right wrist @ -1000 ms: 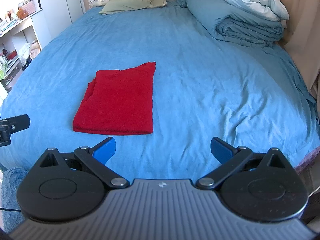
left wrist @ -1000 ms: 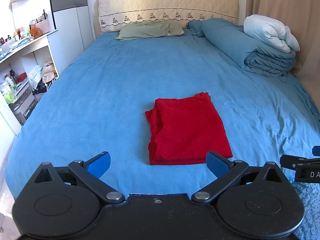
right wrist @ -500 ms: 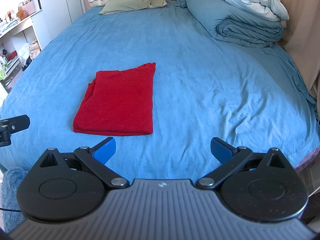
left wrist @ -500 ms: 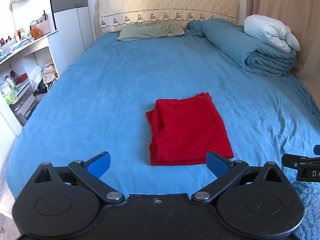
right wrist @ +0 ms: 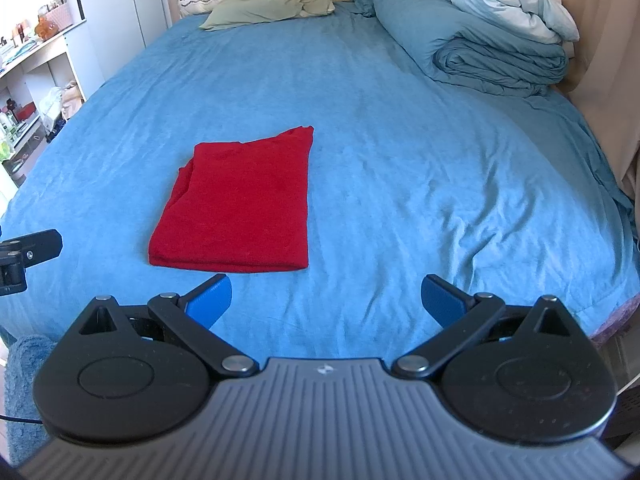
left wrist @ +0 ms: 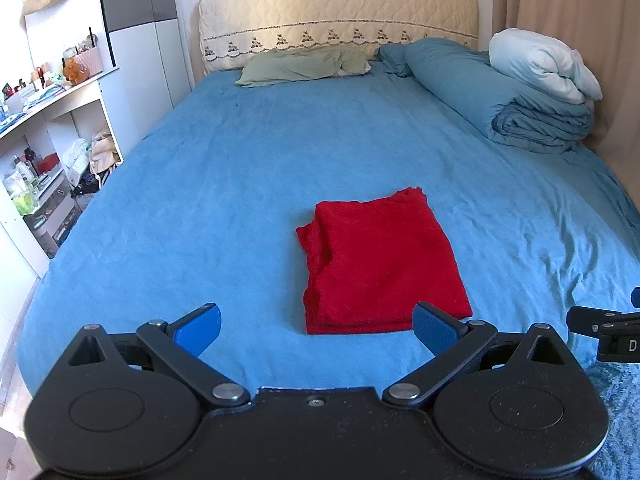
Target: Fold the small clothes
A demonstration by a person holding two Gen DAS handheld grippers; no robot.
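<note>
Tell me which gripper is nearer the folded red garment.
Left. The left gripper faces the folded red garment almost head-on, close to its near edge; the right gripper sits off to its right.

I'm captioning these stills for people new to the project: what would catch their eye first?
The red folded garment stands out, lying flat on the blue bedspread near the foot of the bed. Both the left gripper and the right gripper hang open in front of it, touching nothing. At the far right lies a rolled blue duvet with a white pillow on top.
</note>
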